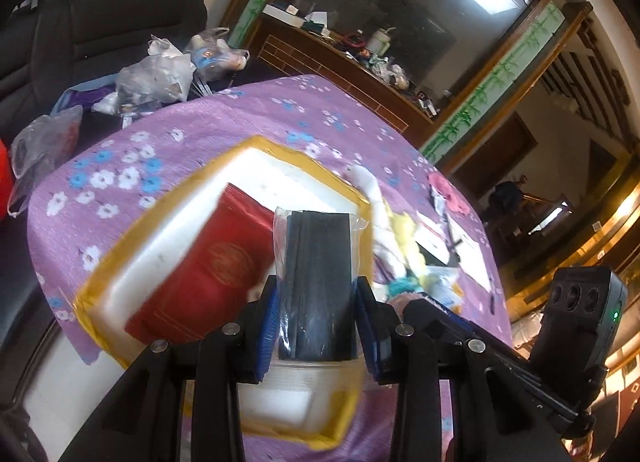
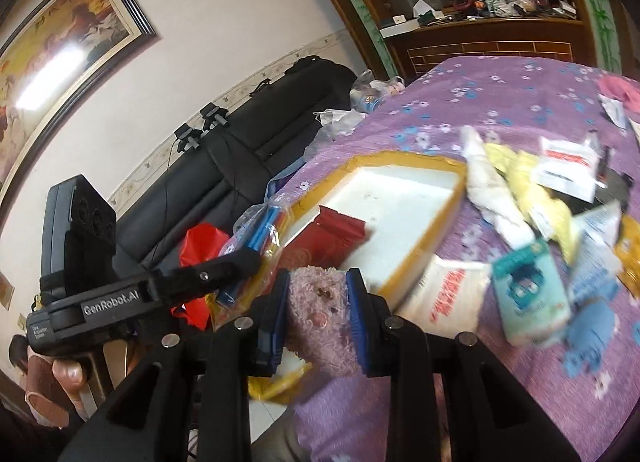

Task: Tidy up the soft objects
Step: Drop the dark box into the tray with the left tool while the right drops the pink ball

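Over the purple floral tablecloth [image 1: 208, 117], the left gripper [image 1: 316, 302] clamps a bagged dark cloth [image 1: 316, 270] and the right gripper [image 2: 318, 302] pinches a pink plush [image 2: 320, 302], both likely bound next for the nearby white tray [image 2: 404, 197].

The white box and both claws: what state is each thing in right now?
Left claw: shut on black packet.
Black packet: plastic-wrapped, held upright.
Right claw: shut on pink plush.
Pink plush: squeezed between the pads.
White box: open, holding red packet.
Red packet: lying in box.

Packet [image 2: 340, 238] in tray [image 2: 416, 254]; sachet pile [image 2: 560, 197] right of tray, on table [image 2: 500, 93].
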A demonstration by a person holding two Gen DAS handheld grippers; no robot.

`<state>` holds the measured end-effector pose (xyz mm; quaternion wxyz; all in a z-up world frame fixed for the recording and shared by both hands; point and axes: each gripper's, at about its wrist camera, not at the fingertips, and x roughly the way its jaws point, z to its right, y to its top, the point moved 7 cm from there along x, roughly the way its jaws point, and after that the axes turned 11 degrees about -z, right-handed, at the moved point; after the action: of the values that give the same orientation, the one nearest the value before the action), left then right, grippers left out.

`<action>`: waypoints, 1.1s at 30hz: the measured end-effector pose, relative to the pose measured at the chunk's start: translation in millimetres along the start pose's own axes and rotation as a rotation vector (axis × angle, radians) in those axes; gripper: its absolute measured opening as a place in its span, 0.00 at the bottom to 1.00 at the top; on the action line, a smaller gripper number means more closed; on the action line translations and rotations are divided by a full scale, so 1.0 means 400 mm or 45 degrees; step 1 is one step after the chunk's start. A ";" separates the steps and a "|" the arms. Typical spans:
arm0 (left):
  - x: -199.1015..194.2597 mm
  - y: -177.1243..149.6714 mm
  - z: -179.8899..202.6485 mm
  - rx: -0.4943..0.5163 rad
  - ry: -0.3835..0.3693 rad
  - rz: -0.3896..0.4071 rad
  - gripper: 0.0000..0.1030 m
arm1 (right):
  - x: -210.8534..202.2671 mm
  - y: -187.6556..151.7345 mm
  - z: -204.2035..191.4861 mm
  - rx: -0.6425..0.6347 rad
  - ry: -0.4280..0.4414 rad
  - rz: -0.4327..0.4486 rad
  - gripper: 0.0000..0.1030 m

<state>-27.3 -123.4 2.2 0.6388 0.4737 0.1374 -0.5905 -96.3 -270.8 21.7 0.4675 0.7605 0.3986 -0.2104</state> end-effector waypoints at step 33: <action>0.044 0.022 -0.088 -0.163 -0.020 -0.014 0.74 | 0.103 0.032 0.056 0.213 0.023 -0.044 0.67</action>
<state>-1.5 -108.9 -25.0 0.6655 0.4264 0.1725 -0.5878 -60.5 -276.8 -10.6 0.3950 0.7917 0.3970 -0.2442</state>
